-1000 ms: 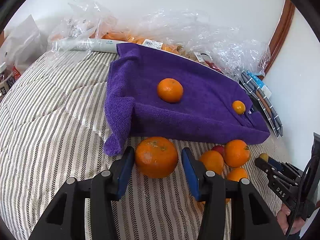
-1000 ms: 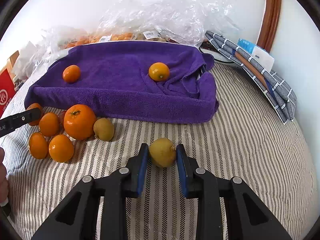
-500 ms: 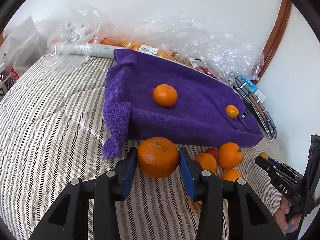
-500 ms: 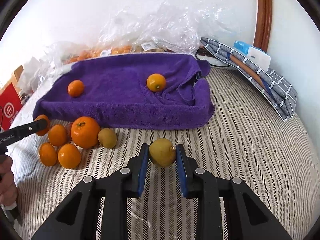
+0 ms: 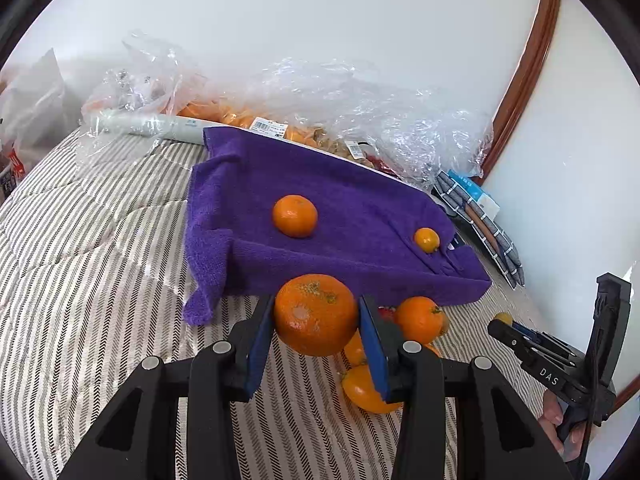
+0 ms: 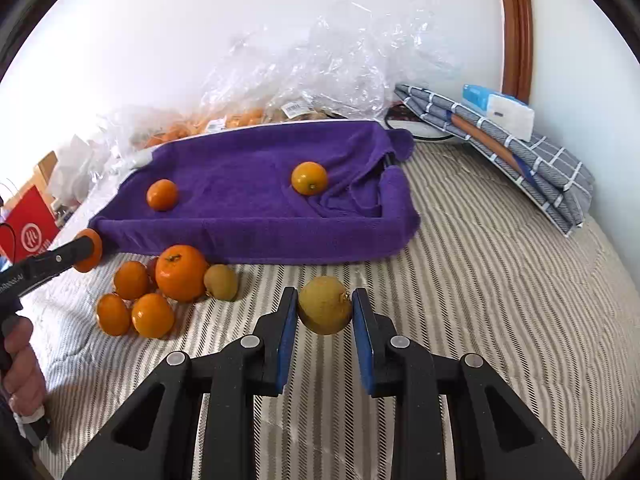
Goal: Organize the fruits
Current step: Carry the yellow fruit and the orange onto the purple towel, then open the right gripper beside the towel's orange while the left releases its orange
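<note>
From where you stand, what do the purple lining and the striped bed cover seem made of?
Purple lining: looks like terry or microfibre towel, matte, with a fuzzy looped pile. Striped bed cover: seems woven cotton-like quilt, matte, with stitched puffy panels; the fibre itself I can't tell.

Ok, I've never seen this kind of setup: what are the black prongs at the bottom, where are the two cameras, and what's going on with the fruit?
No robot here: a person holds one hand-held gripper in each hand, and each carries a wide-angle camera looking along its two fingers. The prongs are those fingers. In the left view, the left gripper is shut on a large orange. In the right view, the right gripper is shut on a yellow-green fruit. On the striped bedcover lies a purple towel over a tray-like shape, with two small oranges on it. A cluster of oranges lies in front.
</note>
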